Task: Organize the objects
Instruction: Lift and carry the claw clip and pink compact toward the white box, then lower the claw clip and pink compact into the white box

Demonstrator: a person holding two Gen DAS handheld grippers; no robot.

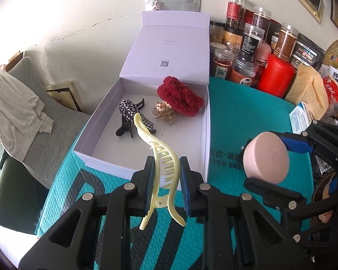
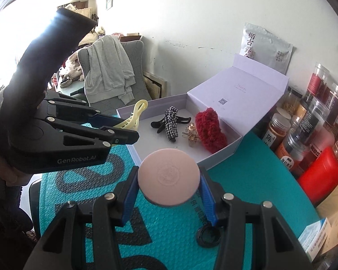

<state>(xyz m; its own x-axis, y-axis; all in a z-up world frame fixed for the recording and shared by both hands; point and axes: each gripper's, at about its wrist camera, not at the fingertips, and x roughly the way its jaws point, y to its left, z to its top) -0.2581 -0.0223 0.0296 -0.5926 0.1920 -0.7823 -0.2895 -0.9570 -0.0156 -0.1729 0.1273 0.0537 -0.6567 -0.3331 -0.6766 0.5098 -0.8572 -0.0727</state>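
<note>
A white open box (image 1: 115, 164) stands on the teal mat (image 1: 236, 117). It holds a red fluffy hair clip (image 1: 180, 96), a black checkered bow clip (image 1: 130, 110) and a small gold clip (image 1: 164, 111). My left gripper (image 1: 166, 168) is shut on a pale yellow hair claw (image 1: 162, 155), held over the box's near wall. My right gripper (image 2: 169, 177) is shut on a round pink compact (image 2: 169, 175), just in front of the box (image 2: 218, 155). In the right wrist view the left gripper (image 2: 128, 127) and the yellow claw (image 2: 138, 110) hang at the box's left corner.
The box lid (image 1: 169, 47) stands up against the wall. Several jars (image 1: 247, 51) and a red canister (image 1: 275, 76) crowd the right side. A small black ring (image 2: 208, 236) lies on the mat. Off the table's left is a chair with a grey garment (image 1: 18, 108).
</note>
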